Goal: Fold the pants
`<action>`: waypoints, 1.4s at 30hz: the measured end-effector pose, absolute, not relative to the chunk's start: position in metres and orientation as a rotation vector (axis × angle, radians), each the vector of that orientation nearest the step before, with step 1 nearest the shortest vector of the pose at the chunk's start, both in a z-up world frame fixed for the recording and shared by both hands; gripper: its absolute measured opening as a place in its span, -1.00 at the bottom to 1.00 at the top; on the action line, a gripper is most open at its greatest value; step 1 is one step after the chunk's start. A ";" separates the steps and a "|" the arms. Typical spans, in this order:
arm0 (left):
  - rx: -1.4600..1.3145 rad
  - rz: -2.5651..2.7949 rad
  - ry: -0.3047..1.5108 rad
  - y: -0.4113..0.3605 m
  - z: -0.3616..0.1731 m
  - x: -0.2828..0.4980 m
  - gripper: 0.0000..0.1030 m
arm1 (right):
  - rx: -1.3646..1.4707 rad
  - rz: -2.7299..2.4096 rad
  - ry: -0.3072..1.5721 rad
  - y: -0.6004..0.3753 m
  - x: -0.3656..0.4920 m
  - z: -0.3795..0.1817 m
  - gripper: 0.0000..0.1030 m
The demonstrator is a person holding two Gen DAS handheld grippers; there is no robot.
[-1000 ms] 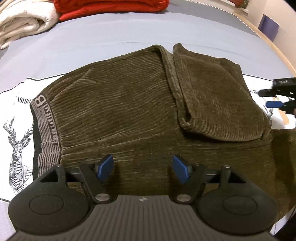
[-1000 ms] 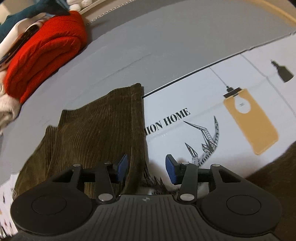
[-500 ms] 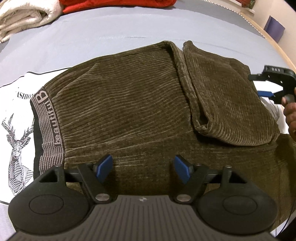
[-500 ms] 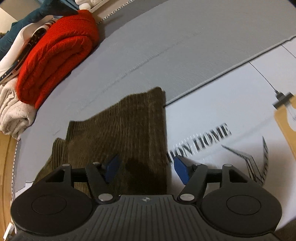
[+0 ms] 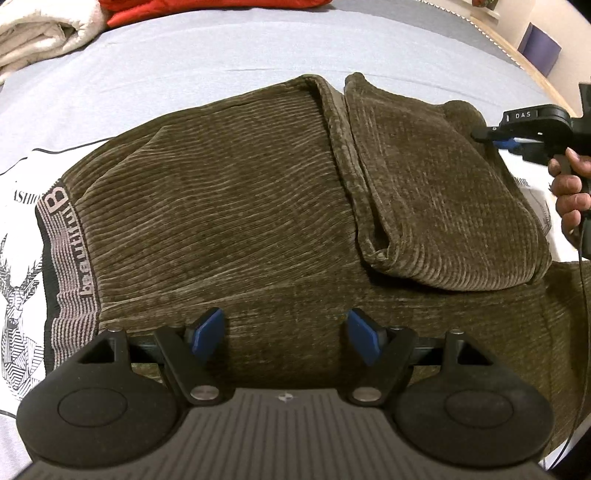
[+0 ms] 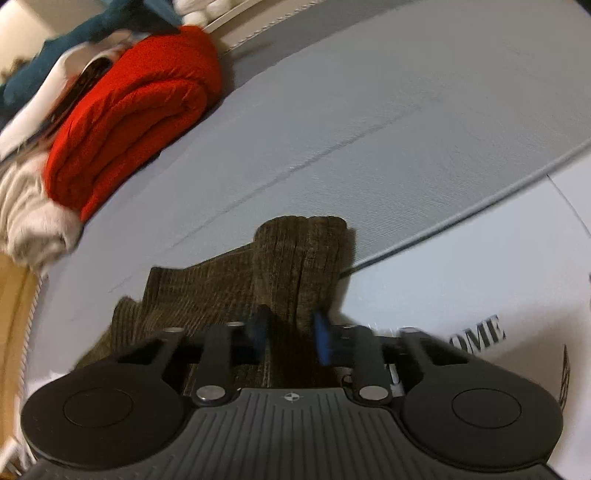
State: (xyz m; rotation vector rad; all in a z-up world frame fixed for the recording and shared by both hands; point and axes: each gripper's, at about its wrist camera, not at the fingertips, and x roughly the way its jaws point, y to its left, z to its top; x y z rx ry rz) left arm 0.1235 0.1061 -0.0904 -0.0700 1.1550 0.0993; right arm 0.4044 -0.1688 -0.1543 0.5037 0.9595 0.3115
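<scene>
Olive-brown corduroy pants (image 5: 229,206) lie partly folded on a bed, grey lettered waistband (image 5: 70,251) at the left, one leg folded over at the right (image 5: 436,199). My left gripper (image 5: 286,334) is open just above the pants' near edge, holding nothing. My right gripper (image 6: 290,332) is shut on the far right corner of the folded leg (image 6: 303,258), which bunches up between the blue fingers. It shows in the left wrist view (image 5: 517,133) at the fold's far corner, with the hand behind it.
A grey-blue sheet (image 5: 221,48) and a white printed cloth (image 6: 480,280) lie under the pants. A folded red blanket (image 6: 129,110) and cream blanket (image 5: 40,29) sit at the far edge. A wooden bed rim (image 5: 532,66) runs along the right.
My right gripper moved in onto the folded leg's corner and closed on it, lifting the cloth. My left gripper stayed open, shifting slightly forward over the pants.
</scene>
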 end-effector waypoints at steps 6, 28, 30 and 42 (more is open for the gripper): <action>-0.074 0.081 1.141 0.101 -0.090 0.127 0.53 | 0.353 0.420 0.780 -0.157 0.396 -0.100 -0.83; -0.186 -0.039 1.033 0.086 -0.089 0.156 0.49 | 0.961 -0.649 0.682 -0.423 0.323 -0.171 -0.86; -0.198 -0.066 1.022 0.079 -0.092 0.161 0.49 | 0.966 -0.587 0.696 -0.432 0.326 -0.176 -0.78; 0.068 -0.090 1.029 0.036 -0.135 0.191 -0.23 | 1.054 -0.481 0.736 -0.450 0.323 -0.190 -0.52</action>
